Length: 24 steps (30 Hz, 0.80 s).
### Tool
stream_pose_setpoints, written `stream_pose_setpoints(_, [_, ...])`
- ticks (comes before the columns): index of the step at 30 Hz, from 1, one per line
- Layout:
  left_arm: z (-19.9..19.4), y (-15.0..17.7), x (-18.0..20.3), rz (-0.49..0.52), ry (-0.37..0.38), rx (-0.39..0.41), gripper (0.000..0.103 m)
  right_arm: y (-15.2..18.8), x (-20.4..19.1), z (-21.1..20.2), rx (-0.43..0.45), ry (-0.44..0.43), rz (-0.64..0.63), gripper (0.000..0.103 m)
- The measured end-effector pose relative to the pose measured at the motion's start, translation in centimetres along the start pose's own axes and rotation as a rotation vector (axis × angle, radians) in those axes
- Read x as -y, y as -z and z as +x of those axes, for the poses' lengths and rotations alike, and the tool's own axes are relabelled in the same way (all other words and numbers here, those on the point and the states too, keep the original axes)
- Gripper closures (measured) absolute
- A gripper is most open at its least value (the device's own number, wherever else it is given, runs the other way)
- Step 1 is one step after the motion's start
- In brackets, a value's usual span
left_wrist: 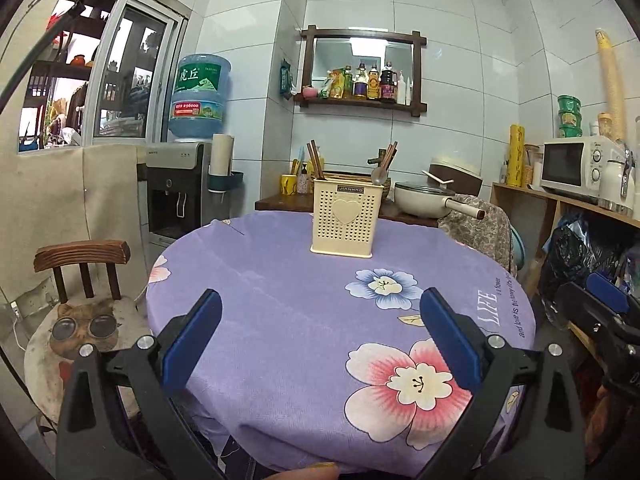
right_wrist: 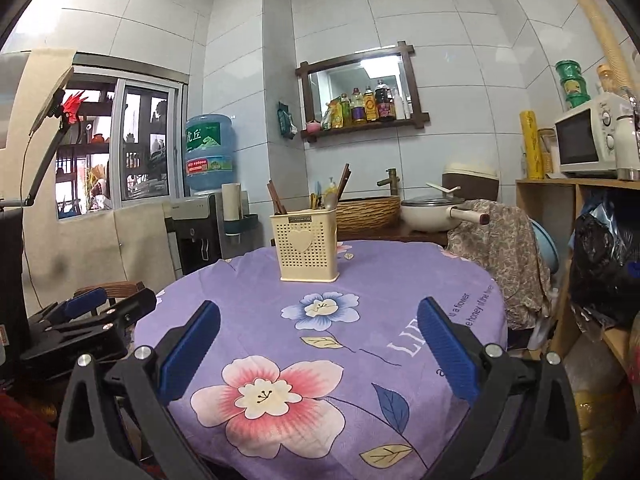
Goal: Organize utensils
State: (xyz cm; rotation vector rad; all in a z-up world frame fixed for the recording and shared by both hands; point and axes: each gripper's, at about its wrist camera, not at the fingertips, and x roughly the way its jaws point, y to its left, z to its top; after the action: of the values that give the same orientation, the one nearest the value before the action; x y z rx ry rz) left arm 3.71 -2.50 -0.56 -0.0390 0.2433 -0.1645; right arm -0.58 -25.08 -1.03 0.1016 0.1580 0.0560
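Both your grippers, left gripper (left_wrist: 320,320) and right gripper (right_wrist: 319,330), hover spread wide and empty over the tablecloth (left_wrist: 304,280); chopsticks (left_wrist: 315,160) and spoon (left_wrist: 380,174) stand in the holder (left_wrist: 343,220).

Utensil holder (left_wrist: 343,218): "JIANHAO" on a dark strip at its top edge.
Tablecloth (left_wrist: 280,300): "LIFE", then small print, "a flower" and "the honey of the" legible.
Water bottle (left_wrist: 200,92): "虎丘" on its green label.

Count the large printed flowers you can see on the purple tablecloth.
2: a blue flower just in front of the cream utensil holder, and a pink flower at the near edge. More partly show behind the holder.
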Motion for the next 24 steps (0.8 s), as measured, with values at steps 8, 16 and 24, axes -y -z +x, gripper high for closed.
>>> stream_pose_setpoints(8, [-0.83, -0.04, 0.24, 0.005, 0.002, 0.014, 0.005, 0.24, -0.24, -0.12, -0.009, -0.008, -0.007, 0.006])
stream_pose_setpoints(16, [-0.71, -0.04, 0.01, 0.006, -0.01, 0.005, 0.005, 0.25, -0.84, 0.09, -0.028, -0.015, -0.014, 0.006])
stream_pose_setpoints(24, [-0.42, 0.01, -0.13, 0.007, -0.021, -0.006, 0.005, 0.18, -0.81, 0.29, -0.04, -0.018, -0.017, 0.006])
